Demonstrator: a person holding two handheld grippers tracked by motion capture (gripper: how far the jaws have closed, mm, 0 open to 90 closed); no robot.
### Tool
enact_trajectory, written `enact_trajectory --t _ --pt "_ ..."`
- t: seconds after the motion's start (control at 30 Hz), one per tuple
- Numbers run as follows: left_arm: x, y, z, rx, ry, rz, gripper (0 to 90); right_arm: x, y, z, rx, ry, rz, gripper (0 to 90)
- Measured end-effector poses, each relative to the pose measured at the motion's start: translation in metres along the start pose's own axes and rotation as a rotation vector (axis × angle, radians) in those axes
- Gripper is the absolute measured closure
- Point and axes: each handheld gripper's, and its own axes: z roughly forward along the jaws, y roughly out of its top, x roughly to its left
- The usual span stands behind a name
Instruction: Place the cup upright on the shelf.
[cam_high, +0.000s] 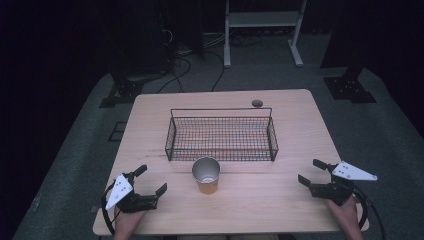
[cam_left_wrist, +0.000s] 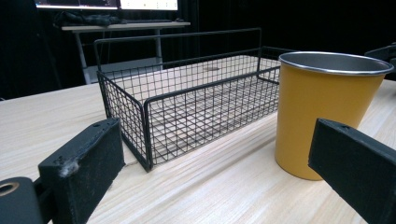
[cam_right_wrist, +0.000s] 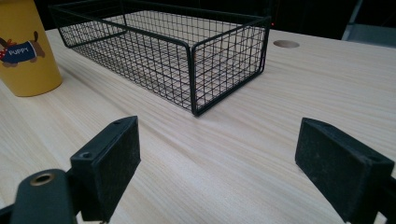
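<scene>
Start of reach: my left gripper (cam_high: 149, 181) and right gripper (cam_high: 314, 172), jaws wide, empty. Cup (cam_high: 206, 175) stands lower centre, before basket (cam_high: 221, 134). Next, probably: left closes on cup.

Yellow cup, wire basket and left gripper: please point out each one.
yellow cup (cam_high: 206, 184), high view, on its outer wall.
wire basket (cam_high: 221, 156), high view, on its near wall.
left gripper (cam_high: 152, 179), high view, between its fingertips.

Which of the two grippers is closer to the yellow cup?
The left gripper. The yellow cup stands just beyond its open jaws, while the right gripper rests farther away near the table's right edge.
</scene>
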Motion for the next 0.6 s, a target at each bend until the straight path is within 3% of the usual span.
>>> enact_trajectory --t 0.23,0.6 --pt "-0.002 -0.001 0.003 0.012 -0.012 0.006 2.4 0.0 0.0 0.0 0.0 -0.001 0.0 13.0" --pt "-0.013 0.002 0.009 0.02 -0.066 0.027 2.4 0.0 0.0 0.001 0.007 -0.007 -0.003 13.0"
